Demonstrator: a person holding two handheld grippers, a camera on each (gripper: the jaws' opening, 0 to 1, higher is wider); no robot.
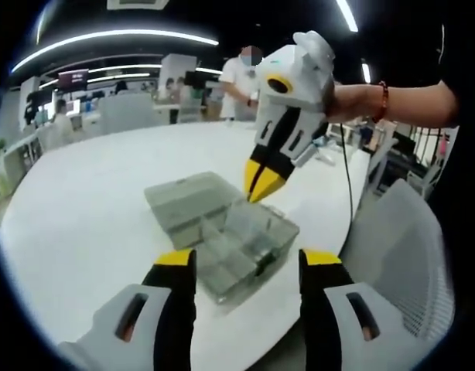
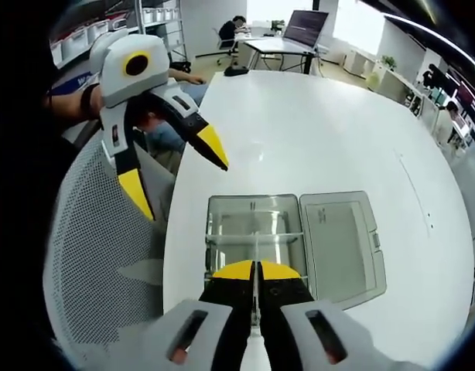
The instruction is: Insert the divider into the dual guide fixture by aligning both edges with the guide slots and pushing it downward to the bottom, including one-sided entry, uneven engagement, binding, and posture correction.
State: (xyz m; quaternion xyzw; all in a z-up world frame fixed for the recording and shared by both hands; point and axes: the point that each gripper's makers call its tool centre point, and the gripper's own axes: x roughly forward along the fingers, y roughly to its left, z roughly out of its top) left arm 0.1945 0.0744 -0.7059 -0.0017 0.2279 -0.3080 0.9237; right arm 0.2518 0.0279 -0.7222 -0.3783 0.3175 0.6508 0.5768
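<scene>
right gripper [image 2: 255, 272] clamped on thin clear plastic divider [image 2: 255, 246] above clear plastic compartment box [image 2: 222, 202]; left gripper [image 1: 247, 259] wide open, empty. next: align edges, press down.

Fixture [image 2: 257, 236]: a clear plastic box, lid [image 2: 340, 236] hinged fully open and lying flat beside it on the white table [image 2: 315, 131]. A crosswise partition is seen inside the box. Divider [image 2: 255, 267]: a thin clear plate, held upright on edge over the near compartment, roughly perpendicular to that partition. Depth of seating cannot be determined.
</scene>
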